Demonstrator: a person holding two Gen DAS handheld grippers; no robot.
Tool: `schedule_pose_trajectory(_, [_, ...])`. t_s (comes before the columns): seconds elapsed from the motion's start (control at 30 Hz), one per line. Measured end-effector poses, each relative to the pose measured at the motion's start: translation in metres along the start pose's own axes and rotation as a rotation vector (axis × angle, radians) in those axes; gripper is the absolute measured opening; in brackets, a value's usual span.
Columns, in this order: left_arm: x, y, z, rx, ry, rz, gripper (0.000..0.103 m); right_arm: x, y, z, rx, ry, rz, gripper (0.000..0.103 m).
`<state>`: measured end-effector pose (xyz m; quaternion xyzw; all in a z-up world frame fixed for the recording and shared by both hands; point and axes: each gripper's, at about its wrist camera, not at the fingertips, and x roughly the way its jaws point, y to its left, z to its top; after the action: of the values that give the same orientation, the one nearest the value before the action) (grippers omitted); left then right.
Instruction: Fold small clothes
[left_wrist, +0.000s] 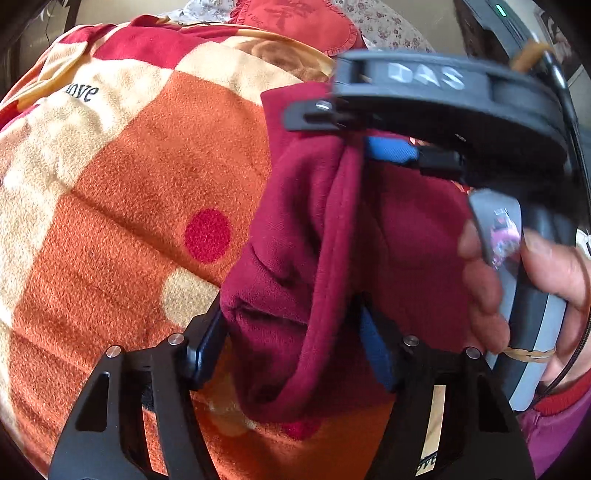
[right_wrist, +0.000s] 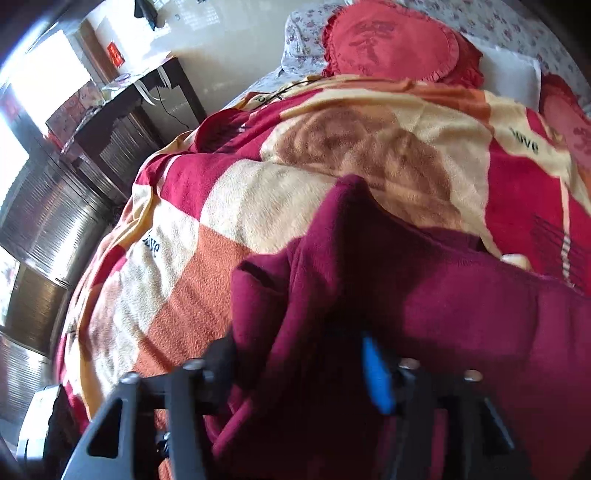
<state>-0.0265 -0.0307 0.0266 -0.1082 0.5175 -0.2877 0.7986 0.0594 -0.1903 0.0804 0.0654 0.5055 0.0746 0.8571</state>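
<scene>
Maroon garment (left_wrist: 314, 258) hangs bunched above the blanket (left_wrist: 129, 177), lifted over its middle, each end clamped by left gripper (left_wrist: 291, 347) and right gripper (right_wrist: 299, 373), seemingly to bring edges together.

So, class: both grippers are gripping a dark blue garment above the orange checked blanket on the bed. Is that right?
Not quite: the colour is wrong. The garment is dark red, not dark blue; only the pads on the fingers are blue. The left wrist view shows it best. The rest stands: the left gripper and right gripper both have the cloth between their fingers, above the orange checked blanket on the bed.
</scene>
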Motion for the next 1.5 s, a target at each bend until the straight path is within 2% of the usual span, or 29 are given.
schedule_pose_trajectory(0.23, [-0.005, 0.003, -0.007, -0.021, -0.002, -0.010, 0.065, 0.023, 0.027, 0.006, -0.098, 0.043, -0.137, 0.062])
schedule_pose_trajectory(0.33, [-0.009, 0.000, -0.012, -0.010, -0.003, 0.013, 0.065, 0.023, 0.019, 0.004, -0.087, 0.025, -0.104, 0.060])
schedule_pose_trajectory(0.4, [-0.009, -0.004, -0.010, -0.003, -0.003, 0.031, 0.065, 0.018, 0.013, 0.003, -0.085, 0.014, -0.098, 0.042])
schedule_pose_trajectory(0.43, [-0.010, -0.007, -0.011, 0.002, -0.004, 0.042, 0.063, 0.016, 0.008, 0.002, -0.083, 0.009, -0.085, 0.038])
schedule_pose_trajectory(0.5, [-0.013, -0.014, -0.011, 0.019, -0.001, 0.050, 0.051, 0.006, -0.001, -0.001, -0.053, -0.008, -0.032, 0.026])
schedule_pose_trajectory(0.57, [-0.016, -0.026, -0.012, 0.052, -0.006, 0.070, 0.039, -0.007, -0.005, -0.005, -0.048, -0.045, -0.009, 0.025])
schedule_pose_trajectory(0.73, [-0.025, -0.056, -0.016, 0.123, -0.027, 0.114, 0.028, -0.037, -0.011, -0.015, -0.073, -0.110, -0.004, 0.024])
schedule_pose_trajectory(0.87, [-0.038, -0.078, -0.015, 0.153, -0.047, 0.090, 0.025, -0.062, -0.033, -0.018, -0.012, -0.141, 0.041, 0.022])
schedule_pose_trajectory(1.07, [-0.048, -0.134, -0.016, 0.276, -0.052, 0.025, 0.024, -0.109, -0.076, -0.024, 0.049, -0.211, 0.075, 0.017])
schedule_pose_trajectory(1.3, [-0.032, -0.206, -0.017, 0.402, -0.016, -0.067, 0.023, -0.162, -0.127, -0.039, 0.049, -0.268, 0.005, 0.015])
schedule_pose_trajectory(1.5, [0.003, -0.273, -0.032, 0.533, 0.021, -0.096, 0.023, -0.194, -0.192, -0.063, 0.139, -0.315, -0.041, 0.014])
